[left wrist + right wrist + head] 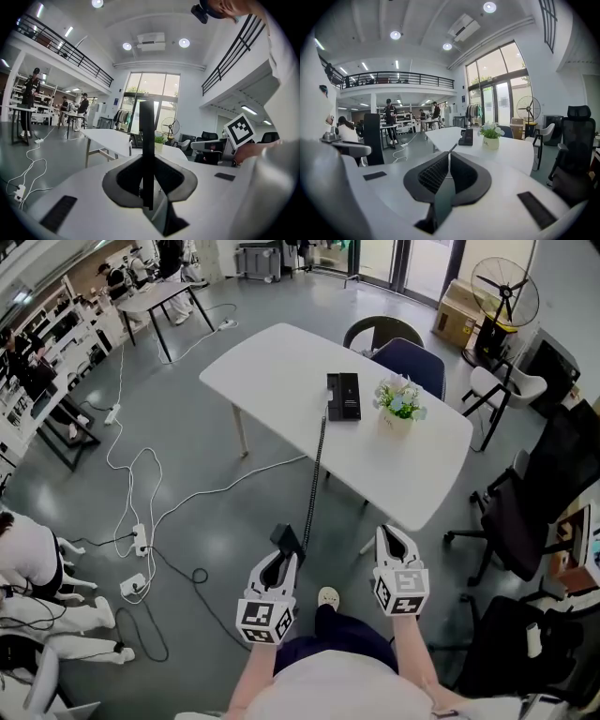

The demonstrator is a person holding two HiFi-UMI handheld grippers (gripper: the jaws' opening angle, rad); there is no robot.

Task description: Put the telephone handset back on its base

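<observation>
the left gripper (283,557) is clenched on the black handset (286,540), which stands upright between its jaws, its top end reaching above them in the left gripper view. the right gripper (390,538) sits at 3 o'clock of the left one, well apart from it, jaws pressed together with nothing between them. both are held low in front of the person, over the grey floor and short of the white table (272,357). the telephone base (343,397) lies on that table at about 12 o'clock from the grippers, well apart from the handset, its cradle bare. a dark cord (316,470) runs from the base over the table's near edge and down to the handset. a small potted plant (398,407) stands just beside the base at its 3 o'clock, and a dark blue chair (417,364) is at the table's far side.
</observation>
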